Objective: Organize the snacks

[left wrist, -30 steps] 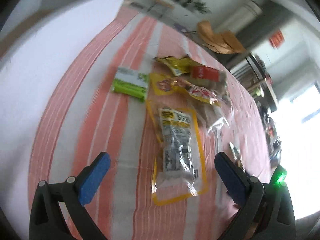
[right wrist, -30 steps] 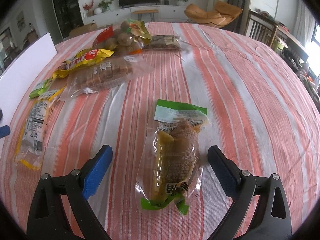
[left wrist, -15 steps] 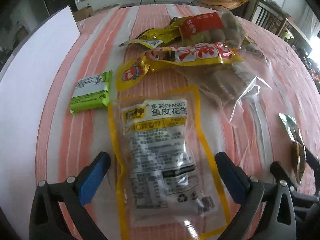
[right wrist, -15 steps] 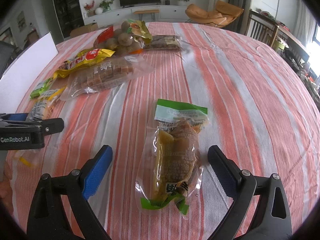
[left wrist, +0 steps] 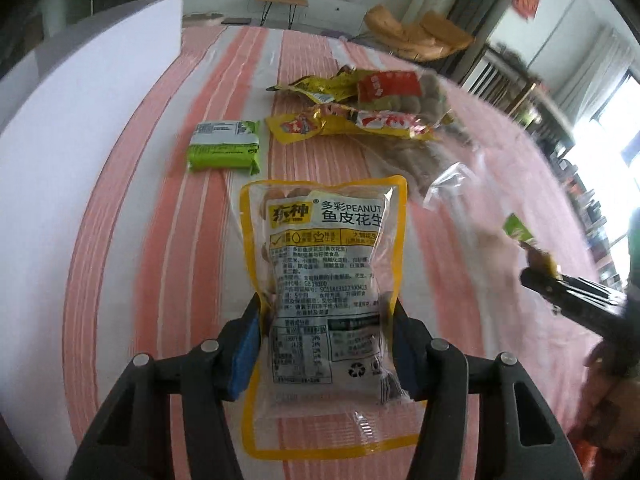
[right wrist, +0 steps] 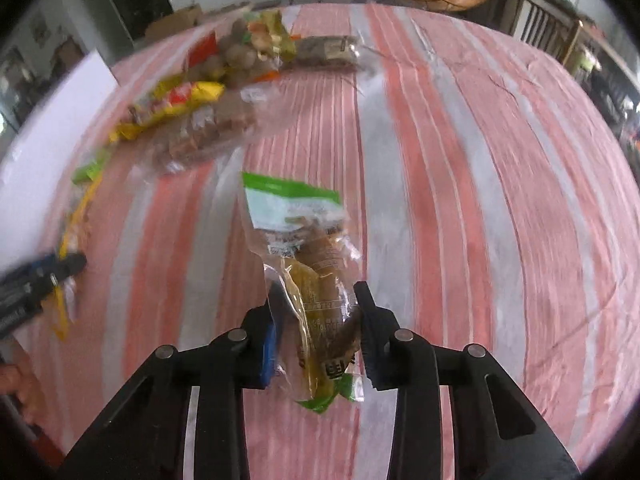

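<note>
A yellow-edged clear peanut bag [left wrist: 324, 240] lies lengthwise on the striped tablecloth [left wrist: 160, 240]. My left gripper [left wrist: 326, 320] straddles its near half, jaws closing, and both blue pads press the bag's sides. My right gripper [right wrist: 318, 300] is shut on a clear snack packet with a green top [right wrist: 296, 208], which looks lifted a little off the cloth. In the left wrist view the right gripper [left wrist: 560, 284] shows at the right edge with the packet [left wrist: 520, 232] sticking out of it. The left gripper [right wrist: 60, 268] appears blurred at the left edge of the right wrist view.
Beyond the peanut bag lie a small green packet [left wrist: 224, 146], a yellow-and-red packet [left wrist: 352, 124], a red-labelled bag of round brown snacks [left wrist: 392, 92] and a clear bag of brown pieces [right wrist: 200, 140]. A white board [left wrist: 80, 120] lines the table's left side.
Both grippers have closed from wide open: the left onto the peanut bag's sides, the right onto the green-topped packet, which has risen slightly. The left gripper swung over the bag.
</note>
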A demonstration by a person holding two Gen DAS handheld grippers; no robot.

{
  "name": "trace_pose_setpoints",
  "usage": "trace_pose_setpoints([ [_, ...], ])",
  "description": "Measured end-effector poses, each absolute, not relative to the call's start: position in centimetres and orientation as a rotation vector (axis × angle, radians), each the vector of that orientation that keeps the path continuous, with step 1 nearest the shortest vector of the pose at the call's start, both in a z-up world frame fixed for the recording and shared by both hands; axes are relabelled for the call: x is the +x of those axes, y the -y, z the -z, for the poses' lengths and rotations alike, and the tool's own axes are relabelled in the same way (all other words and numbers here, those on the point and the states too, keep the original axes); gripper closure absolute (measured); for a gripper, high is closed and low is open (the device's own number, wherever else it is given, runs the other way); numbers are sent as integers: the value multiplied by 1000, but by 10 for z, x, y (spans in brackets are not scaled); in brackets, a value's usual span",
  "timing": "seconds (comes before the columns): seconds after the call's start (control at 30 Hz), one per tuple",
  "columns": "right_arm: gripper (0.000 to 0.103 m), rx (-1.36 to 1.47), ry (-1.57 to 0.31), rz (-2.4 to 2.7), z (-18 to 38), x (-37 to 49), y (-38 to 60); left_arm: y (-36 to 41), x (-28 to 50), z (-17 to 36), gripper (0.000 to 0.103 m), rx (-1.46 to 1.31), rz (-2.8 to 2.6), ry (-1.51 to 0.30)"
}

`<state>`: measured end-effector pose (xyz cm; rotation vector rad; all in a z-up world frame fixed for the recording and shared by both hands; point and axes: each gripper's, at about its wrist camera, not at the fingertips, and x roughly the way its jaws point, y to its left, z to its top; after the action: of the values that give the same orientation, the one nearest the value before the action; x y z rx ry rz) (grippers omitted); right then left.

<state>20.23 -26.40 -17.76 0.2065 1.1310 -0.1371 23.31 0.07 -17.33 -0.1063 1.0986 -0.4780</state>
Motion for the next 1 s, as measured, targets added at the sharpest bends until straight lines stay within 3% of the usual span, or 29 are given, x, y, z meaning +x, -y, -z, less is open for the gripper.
trace_pose_setpoints([
  [0.17, 69, -72, -979, 194, 146, 186, 224, -19, 220, 160, 47, -174, 502, -1072],
  [0.4, 69, -200, -907, 188, 132, 191, 194, -40, 209, 127, 47, -207, 518, -1016],
  [0.63, 69, -180, -905, 127, 116, 202, 172, -98, 216, 72, 47, -327, 530, -927],
  [0.87, 69, -25, -862, -177, 45, 243, 80, -218, 242, 30, 46, -315, 277, -848],
  [0.93, 69, 25, -871, -303, 27, 258, 40, -250, 246, 27, 40, -300, 170, -849],
  [1.0, 63, 65, -893, -437, 13, 272, -6, -283, 250, 29, 22, -305, 14, -867],
])
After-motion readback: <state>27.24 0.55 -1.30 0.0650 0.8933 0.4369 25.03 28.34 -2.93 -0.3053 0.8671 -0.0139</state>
